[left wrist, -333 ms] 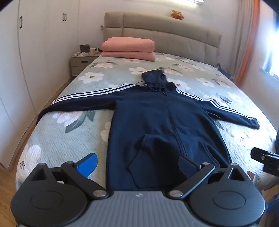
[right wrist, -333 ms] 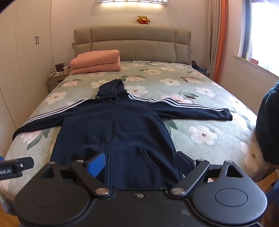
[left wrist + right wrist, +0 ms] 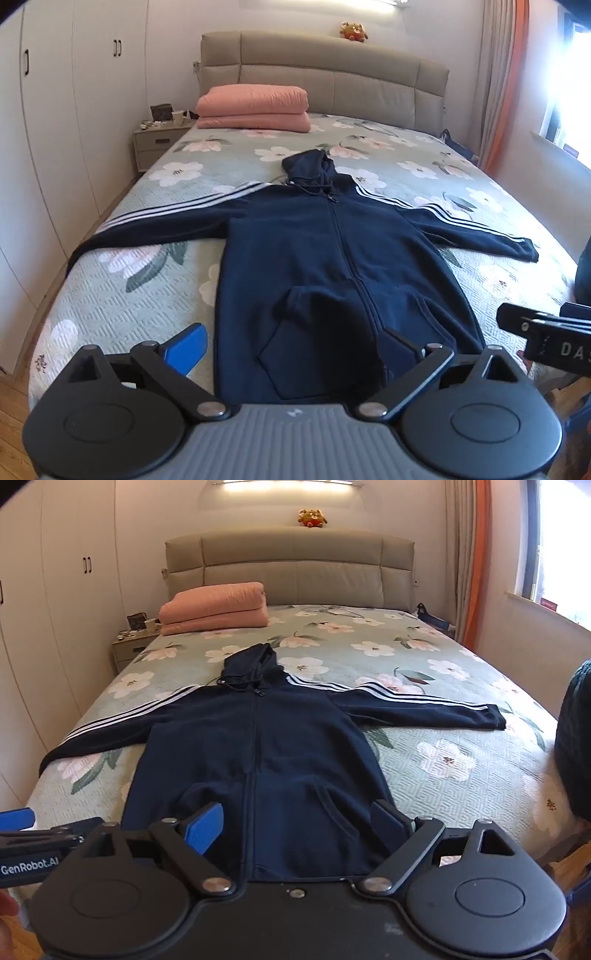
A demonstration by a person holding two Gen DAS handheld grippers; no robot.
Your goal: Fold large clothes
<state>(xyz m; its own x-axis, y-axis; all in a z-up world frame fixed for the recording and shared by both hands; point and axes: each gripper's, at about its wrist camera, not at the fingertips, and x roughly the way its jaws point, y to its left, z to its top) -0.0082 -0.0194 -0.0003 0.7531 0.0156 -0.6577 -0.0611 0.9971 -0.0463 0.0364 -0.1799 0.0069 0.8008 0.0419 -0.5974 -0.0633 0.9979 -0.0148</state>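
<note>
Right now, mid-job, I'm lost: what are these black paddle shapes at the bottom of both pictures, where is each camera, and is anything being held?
Each picture comes from a camera mounted on a hand-held two-finger gripper, looking forward along its fingers. The black shapes are the gripper's own body and linkages.

The left gripper shows in its own view, the right gripper in the other. Both stand wide open and hold nothing.

Ahead is a bed with a flowered cover. On it a navy hoodie lies flat, zip up, both white-striped sleeves spread out, not yet folded. Near the headboard lies a folded pink blanket, and a plush toy sits on top of the headboard.
</note>
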